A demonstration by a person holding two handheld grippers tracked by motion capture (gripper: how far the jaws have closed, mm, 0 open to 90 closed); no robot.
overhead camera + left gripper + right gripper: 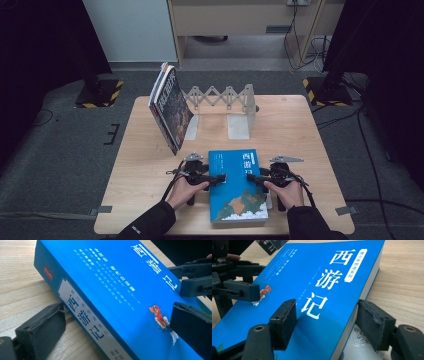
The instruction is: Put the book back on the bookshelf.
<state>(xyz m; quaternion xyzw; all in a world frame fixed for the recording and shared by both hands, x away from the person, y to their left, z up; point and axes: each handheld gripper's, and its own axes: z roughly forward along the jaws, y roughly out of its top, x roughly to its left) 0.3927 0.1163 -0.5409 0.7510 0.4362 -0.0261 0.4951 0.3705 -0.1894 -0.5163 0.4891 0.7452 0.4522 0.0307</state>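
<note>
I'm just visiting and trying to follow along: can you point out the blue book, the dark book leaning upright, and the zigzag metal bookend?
blue book [235, 192], high view, middle of its front cover.
dark book [172, 107], high view, its tilted cover.
metal bookend [220, 96], high view, its zigzag lattice.

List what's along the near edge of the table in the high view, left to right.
Left tool → blue book → right tool.
</note>
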